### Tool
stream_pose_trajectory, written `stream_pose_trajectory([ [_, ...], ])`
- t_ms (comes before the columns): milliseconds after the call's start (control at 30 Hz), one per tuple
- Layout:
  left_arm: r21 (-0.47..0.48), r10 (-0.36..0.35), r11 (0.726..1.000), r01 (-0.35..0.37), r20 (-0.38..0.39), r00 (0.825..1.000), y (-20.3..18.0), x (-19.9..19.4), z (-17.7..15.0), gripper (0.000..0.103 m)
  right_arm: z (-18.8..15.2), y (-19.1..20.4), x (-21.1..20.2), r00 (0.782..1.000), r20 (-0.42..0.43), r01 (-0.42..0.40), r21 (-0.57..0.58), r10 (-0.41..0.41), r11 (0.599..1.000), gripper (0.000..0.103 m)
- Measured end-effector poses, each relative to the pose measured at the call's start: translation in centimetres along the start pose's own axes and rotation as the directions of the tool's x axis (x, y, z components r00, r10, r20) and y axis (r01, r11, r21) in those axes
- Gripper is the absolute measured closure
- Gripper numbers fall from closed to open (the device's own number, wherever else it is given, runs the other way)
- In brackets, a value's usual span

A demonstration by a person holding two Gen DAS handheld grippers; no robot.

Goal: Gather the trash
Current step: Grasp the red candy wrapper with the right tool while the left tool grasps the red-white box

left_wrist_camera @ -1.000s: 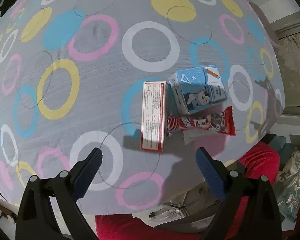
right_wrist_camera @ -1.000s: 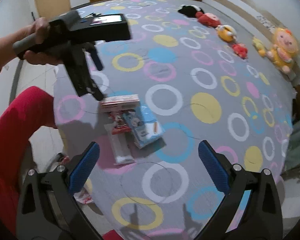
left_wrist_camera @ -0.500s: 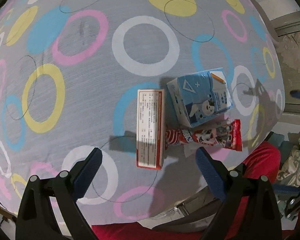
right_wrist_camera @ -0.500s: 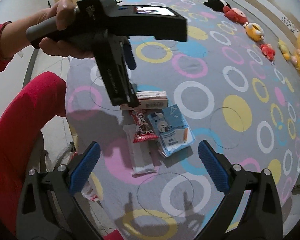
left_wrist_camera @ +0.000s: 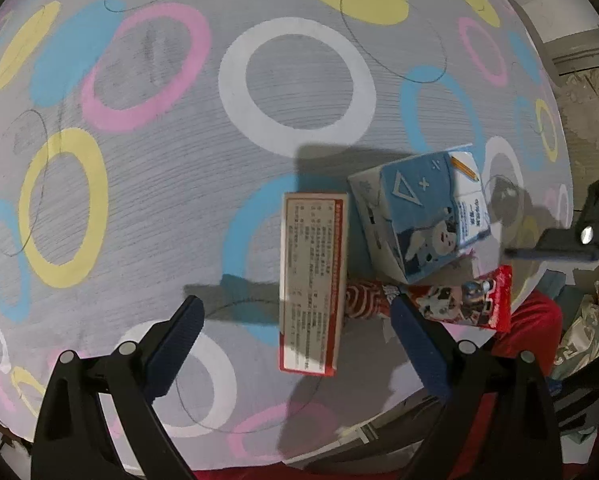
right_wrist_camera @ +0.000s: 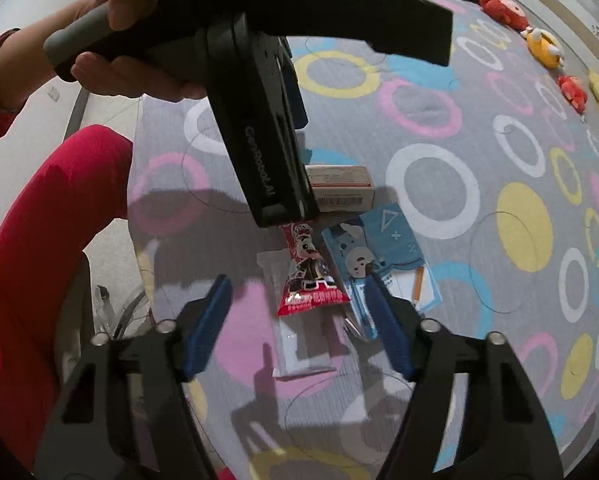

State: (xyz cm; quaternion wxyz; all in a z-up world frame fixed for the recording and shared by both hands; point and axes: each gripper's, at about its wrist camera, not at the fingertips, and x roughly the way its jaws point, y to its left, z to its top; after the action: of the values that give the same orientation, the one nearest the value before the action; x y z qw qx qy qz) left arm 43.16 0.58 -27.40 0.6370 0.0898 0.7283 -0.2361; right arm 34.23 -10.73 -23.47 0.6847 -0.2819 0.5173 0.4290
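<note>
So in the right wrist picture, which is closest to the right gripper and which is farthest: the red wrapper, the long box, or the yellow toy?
1. Red wrapper: just ahead of the right gripper, between its open jaws.
2. Long box: behind the wrapper, partly hidden by the left gripper.
3. Yellow toy: far off, top right of the bed.

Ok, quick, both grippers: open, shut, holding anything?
Left gripper: open, empty, over the long box.
Right gripper: open, empty, by the red wrapper.
</note>
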Motion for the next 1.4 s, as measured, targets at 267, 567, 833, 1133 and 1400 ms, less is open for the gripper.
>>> stream_pose_trajectory([
  [267, 0.013, -0.03, 0.999, 0.03, 0.021, 0.999, 0.4, 0.2, 0.4, 0.014, 0.1, -0.7, 1.6, 1.0, -0.011, -0.022, 0.011, 0.022, 1.0, 0.052],
  [567, 0.024, -0.031, 0.999, 0.031, 0.013, 0.999, 0.2, 1.2, 0.4, 0.027, 0.1, -0.1, 2.1, 1.0, -0.01, -0.012, -0.008, 0.012, 1.0, 0.059],
  [833, 0.029, -0.045, 0.999, 0.045, 0.019, 0.999, 0.3, 1.5, 0.1, 0.035, -0.1, 0.2, 2.6, 0.999, -0.029, 0.014, -0.036, -0.015, 0.999, 0.068],
  [1133, 0.02, -0.034, 0.999, 0.033, 0.027, 0.999, 0.4, 2.0, -0.3, 0.048, -0.4, 0.3, 3.6, 0.998, -0.058, 0.012, -0.032, -0.014, 0.999, 0.074],
  [1400, 0.015, -0.022, 1.0, 0.021, 0.043, 0.999, 0.0, 1.5, -0.9, 0.067, -0.3, 1.6, 4.0, 0.996, -0.052, 0.067, -0.065, -0.07, 0.996, 0.085],
])
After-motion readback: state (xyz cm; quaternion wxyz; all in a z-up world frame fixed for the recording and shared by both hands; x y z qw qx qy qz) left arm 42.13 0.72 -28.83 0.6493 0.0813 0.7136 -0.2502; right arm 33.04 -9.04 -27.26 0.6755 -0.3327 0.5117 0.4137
